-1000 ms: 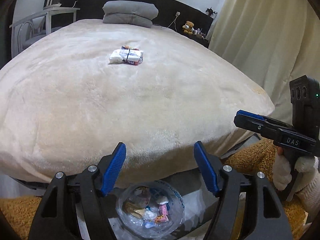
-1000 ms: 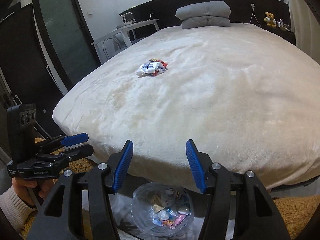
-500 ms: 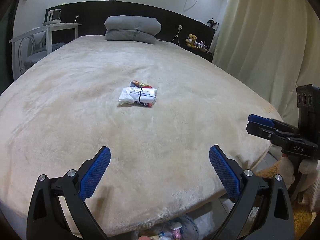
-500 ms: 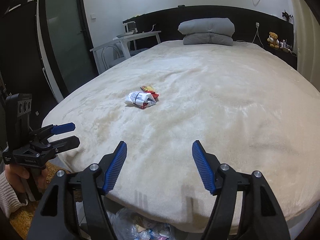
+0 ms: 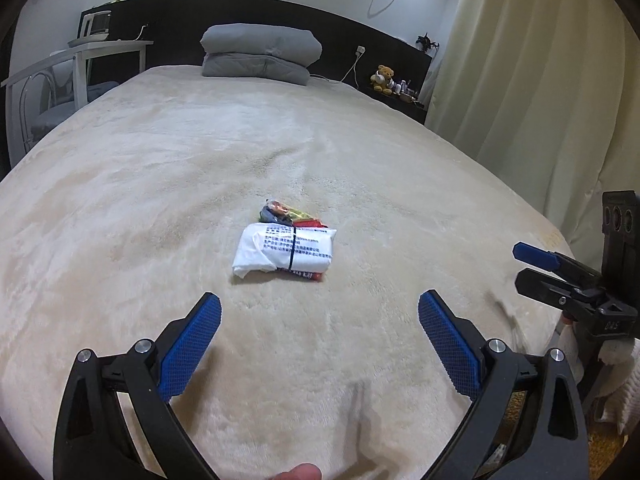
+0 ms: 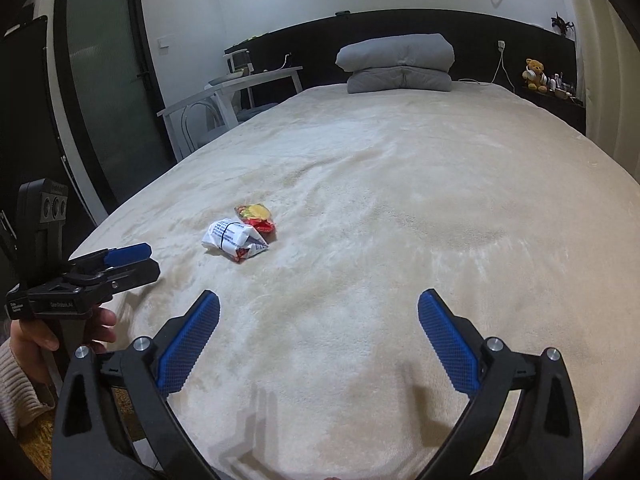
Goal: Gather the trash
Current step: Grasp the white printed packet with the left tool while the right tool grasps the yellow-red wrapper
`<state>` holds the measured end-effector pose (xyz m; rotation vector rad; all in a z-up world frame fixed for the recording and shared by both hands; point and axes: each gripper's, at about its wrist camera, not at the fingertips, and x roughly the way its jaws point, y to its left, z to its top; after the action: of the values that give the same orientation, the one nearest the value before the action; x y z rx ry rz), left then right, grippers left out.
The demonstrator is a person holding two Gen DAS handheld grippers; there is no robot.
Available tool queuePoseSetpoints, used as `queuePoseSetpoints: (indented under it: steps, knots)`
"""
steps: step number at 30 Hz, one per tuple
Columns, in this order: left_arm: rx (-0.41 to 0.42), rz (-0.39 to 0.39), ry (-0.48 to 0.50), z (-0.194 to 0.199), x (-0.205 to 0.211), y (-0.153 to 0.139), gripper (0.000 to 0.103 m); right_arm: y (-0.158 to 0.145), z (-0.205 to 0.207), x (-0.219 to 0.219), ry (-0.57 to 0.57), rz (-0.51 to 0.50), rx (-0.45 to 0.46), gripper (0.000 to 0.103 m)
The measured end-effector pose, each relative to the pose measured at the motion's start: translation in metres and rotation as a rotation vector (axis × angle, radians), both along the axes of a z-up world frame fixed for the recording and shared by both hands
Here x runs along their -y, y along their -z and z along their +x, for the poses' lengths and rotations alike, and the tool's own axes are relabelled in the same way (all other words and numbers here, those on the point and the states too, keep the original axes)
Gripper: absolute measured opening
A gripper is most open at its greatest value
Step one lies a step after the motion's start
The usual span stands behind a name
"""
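Note:
A white snack wrapper (image 5: 285, 251) with printed text lies on the cream bed cover (image 5: 160, 184), with a smaller red and yellow wrapper (image 5: 285, 213) just behind it. Both also show in the right wrist view: the white wrapper (image 6: 232, 241) and the red and yellow wrapper (image 6: 257, 218). My left gripper (image 5: 319, 305) is open and empty, a short way in front of the white wrapper. My right gripper (image 6: 319, 301) is open and empty, to the right of the wrappers. It also shows from the side in the left wrist view (image 5: 540, 270).
A folded grey duvet (image 5: 260, 54) lies at the bed's head against a black headboard. A white desk and chair (image 5: 60, 80) stand on the left. Cream curtains (image 5: 540, 80) hang on the right. A teddy bear (image 5: 383, 78) sits on a shelf. A dark door (image 6: 104, 92) is at left.
Both grippers rose from the trash bag below the bed's edge and moved forward over the bed. The left gripper's jaws opened wider. The wrappers are now much closer.

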<state>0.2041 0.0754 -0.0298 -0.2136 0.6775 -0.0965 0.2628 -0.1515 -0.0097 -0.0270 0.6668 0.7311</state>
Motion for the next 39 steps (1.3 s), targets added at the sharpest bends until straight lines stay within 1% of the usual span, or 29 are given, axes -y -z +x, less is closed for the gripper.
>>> queuePoseSetpoints:
  steps: [3,6,9,12,19,20,21,23,26,31,35,39]
  knots:
    - [-0.043,0.001,-0.008,0.023,-0.009,0.010,0.097,0.001,0.009,-0.007,-0.001,-0.003,-0.001,0.098]
    - [-0.060,-0.031,-0.006,0.041,-0.014,0.017,0.097,0.003,0.019,-0.015,-0.014,-0.002,-0.011,0.098]
    - [-0.061,0.002,-0.009,0.055,-0.013,0.021,0.097,0.004,0.026,-0.023,-0.019,-0.015,0.001,0.098]
    - [-0.076,0.029,-0.025,0.070,-0.014,0.027,0.097,0.008,0.036,-0.025,-0.014,-0.022,-0.006,0.098]
    - [-0.111,0.022,-0.004,0.095,-0.016,0.040,0.097,0.016,0.051,-0.032,-0.026,-0.040,-0.024,0.098]
    - [-0.115,0.031,0.000,0.097,-0.015,0.042,0.097,0.017,0.052,-0.033,-0.031,-0.041,-0.025,0.098]
    - [-0.117,0.050,-0.005,0.098,-0.014,0.042,0.096,0.018,0.053,-0.034,-0.036,-0.041,-0.024,0.098]
    - [-0.107,0.049,0.007,0.098,-0.012,0.041,0.095,0.019,0.055,-0.036,-0.043,-0.040,-0.022,0.098]
    - [-0.111,0.078,0.000,0.098,-0.008,0.040,0.074,0.020,0.057,-0.038,-0.044,-0.032,-0.043,0.098]
    - [-0.117,0.049,-0.024,0.093,-0.013,0.037,0.073,0.018,0.059,-0.039,-0.035,-0.011,-0.061,0.098]
    - [-0.104,0.013,-0.040,0.079,-0.019,0.029,0.073,0.014,0.062,-0.037,-0.016,0.014,-0.071,0.098]
    - [-0.090,0.006,-0.051,0.063,-0.028,0.020,0.073,0.014,0.063,-0.040,-0.016,0.026,-0.090,0.098]
